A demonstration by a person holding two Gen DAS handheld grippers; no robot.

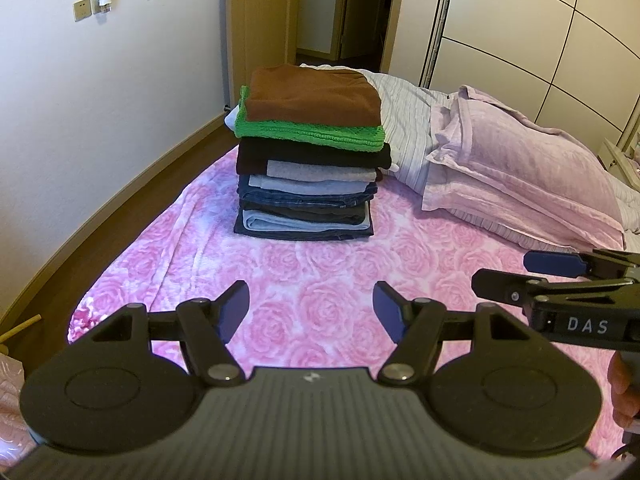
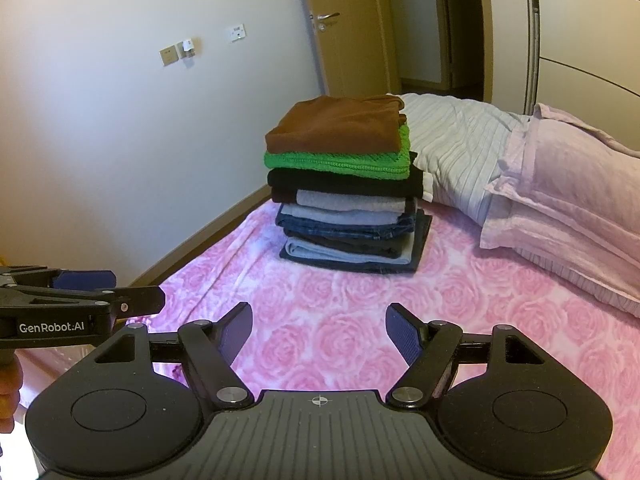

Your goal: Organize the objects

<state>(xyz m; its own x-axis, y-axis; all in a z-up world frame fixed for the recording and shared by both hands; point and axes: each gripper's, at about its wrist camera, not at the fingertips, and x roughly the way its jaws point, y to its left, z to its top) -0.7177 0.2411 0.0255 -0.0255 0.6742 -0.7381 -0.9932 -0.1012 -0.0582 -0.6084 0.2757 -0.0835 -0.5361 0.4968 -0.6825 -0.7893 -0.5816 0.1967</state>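
Rose-print fleece bedspread point(image 1: 328, 276); squared stack of folded clothes point(image 1: 308, 160); ribbed green knit point(image 1: 308, 132).

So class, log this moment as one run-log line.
left gripper: open, empty | right gripper: open, empty | stack of folded clothes: untouched on pink rose blanket | brown garment on top
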